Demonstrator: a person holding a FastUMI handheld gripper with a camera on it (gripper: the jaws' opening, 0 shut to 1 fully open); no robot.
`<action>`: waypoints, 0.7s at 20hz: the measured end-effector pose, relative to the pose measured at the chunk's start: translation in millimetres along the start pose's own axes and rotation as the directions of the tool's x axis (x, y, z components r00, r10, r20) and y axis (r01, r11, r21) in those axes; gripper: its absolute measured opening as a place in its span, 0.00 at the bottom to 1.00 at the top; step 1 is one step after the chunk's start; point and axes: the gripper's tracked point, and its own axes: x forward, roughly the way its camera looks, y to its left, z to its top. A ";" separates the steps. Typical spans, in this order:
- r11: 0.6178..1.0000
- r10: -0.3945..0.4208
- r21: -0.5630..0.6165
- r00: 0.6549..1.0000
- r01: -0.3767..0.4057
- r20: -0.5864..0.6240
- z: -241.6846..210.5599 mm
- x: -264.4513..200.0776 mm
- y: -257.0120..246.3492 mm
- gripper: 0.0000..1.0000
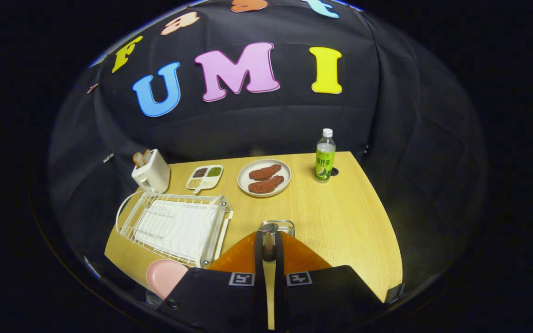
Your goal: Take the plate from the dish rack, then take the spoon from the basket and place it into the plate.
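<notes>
Gripper clamped on the spoon, held above the basket, handle running along the fingers, bowl pointing forward; pink plate beside the dish rack.

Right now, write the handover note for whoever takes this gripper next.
Gripper: shut on the spoon, bowl end up, held over the wire basket.
Pink plate: out of the dish rack, lying on the table near the rack's front corner, beside the fingers.
Done: plate taken out, spoon gripped.
Left: carry the spoon to the plate and release it there.
</notes>
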 end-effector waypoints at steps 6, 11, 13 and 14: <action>0.977 0.210 -0.027 0.978 -0.210 -0.001 10.4 -60.3 96.3 0.10; 0.938 0.334 -0.064 0.938 -0.340 -0.087 -34.2 -67.5 174.7 0.10; 0.925 0.366 -0.061 0.921 -0.376 -0.132 -63.5 -61.3 202.1 0.10; 0.918 0.377 -0.063 0.912 -0.391 -0.161 -81.6 -55.5 215.0 0.10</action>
